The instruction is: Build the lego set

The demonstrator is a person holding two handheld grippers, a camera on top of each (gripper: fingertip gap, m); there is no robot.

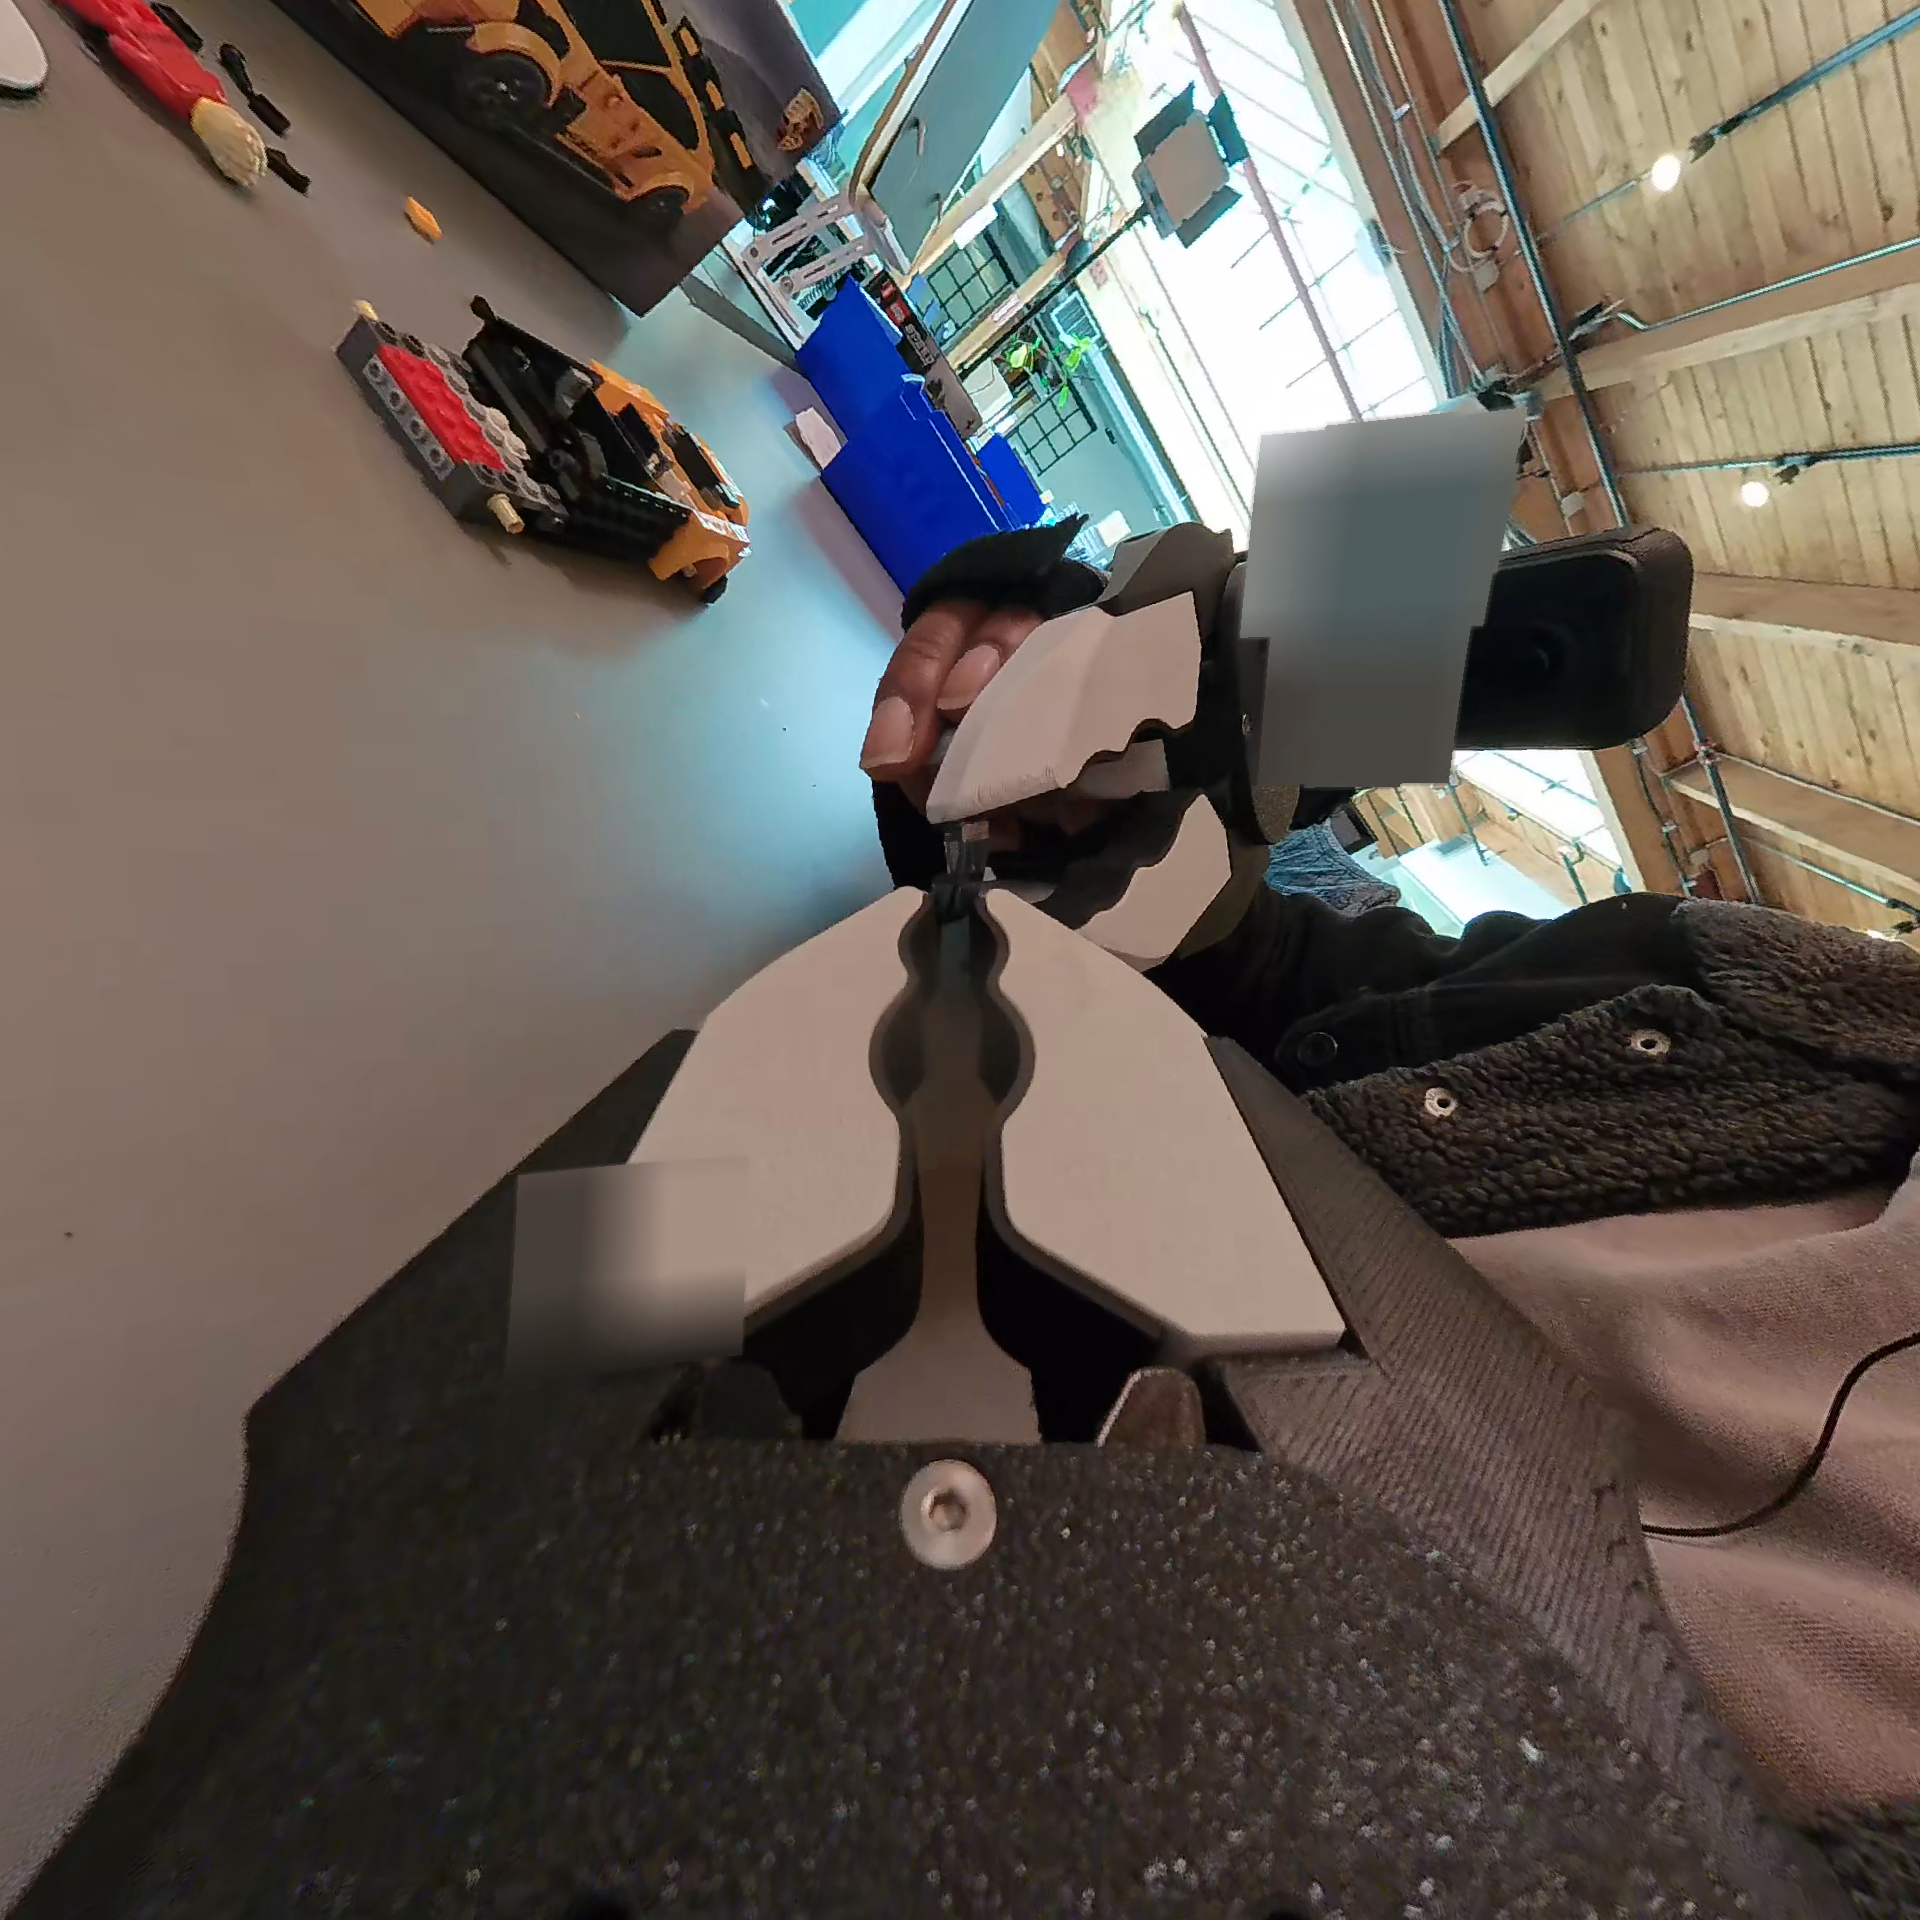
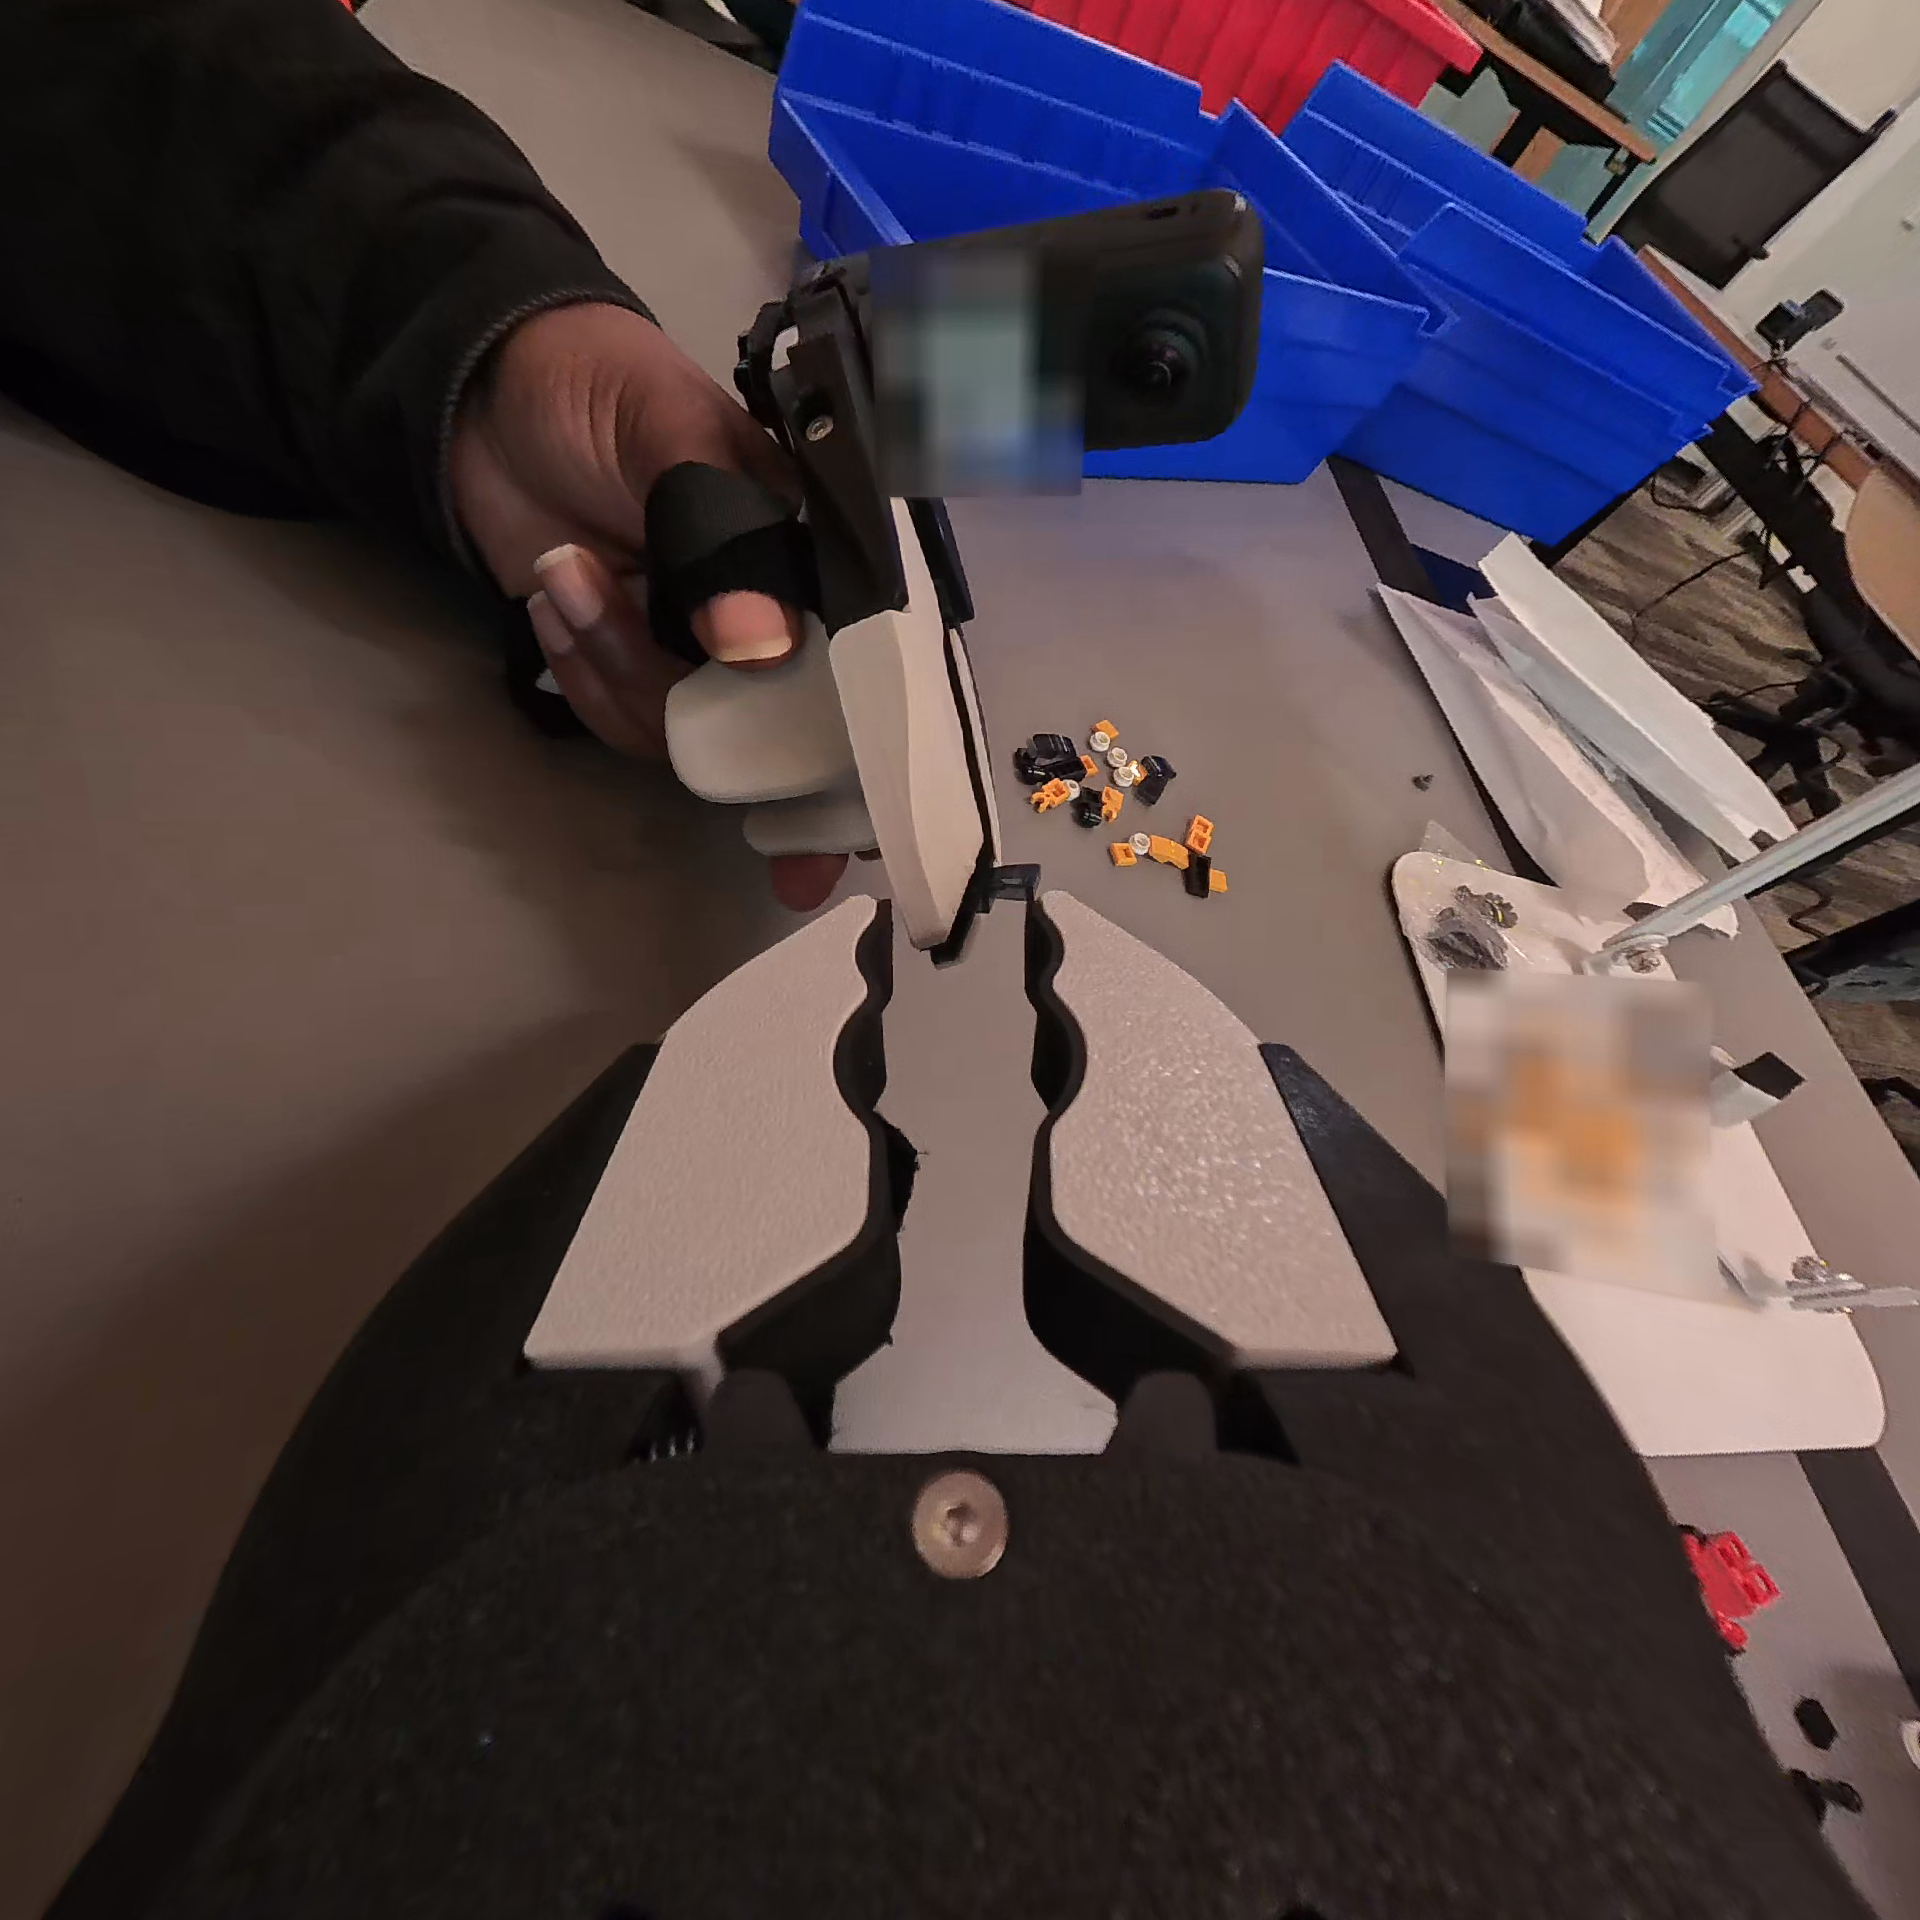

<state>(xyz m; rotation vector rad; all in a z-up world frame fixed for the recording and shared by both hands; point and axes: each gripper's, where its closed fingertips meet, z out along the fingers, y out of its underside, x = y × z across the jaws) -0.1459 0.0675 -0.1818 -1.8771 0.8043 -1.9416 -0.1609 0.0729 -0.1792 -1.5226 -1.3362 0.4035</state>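
My left gripper (image 1: 958,902) is shut on a small black lego piece (image 1: 956,862) that sticks out past its tips, held above the grey table (image 1: 312,831). My right gripper (image 2: 961,912) is open, and its two fingers (image 2: 1132,1039) stand on either side of the left gripper's tip (image 2: 940,930) and the black piece (image 2: 1013,881). In the left wrist view the right gripper (image 1: 992,847) faces mine, with the piece at its tips. The partly built orange, black and red car (image 1: 561,457) sits on the table farther off.
A pile of small orange, black and grey pieces (image 2: 1127,805) lies beyond the grippers. Blue bins (image 2: 1299,260) stand at the back. A white sheet (image 2: 1714,1382) and plastic bags (image 2: 1558,727) lie at the right. The set's box (image 1: 582,114) and red pieces (image 1: 156,52) are behind the car. The tips of both grippers are at nearly the same place.
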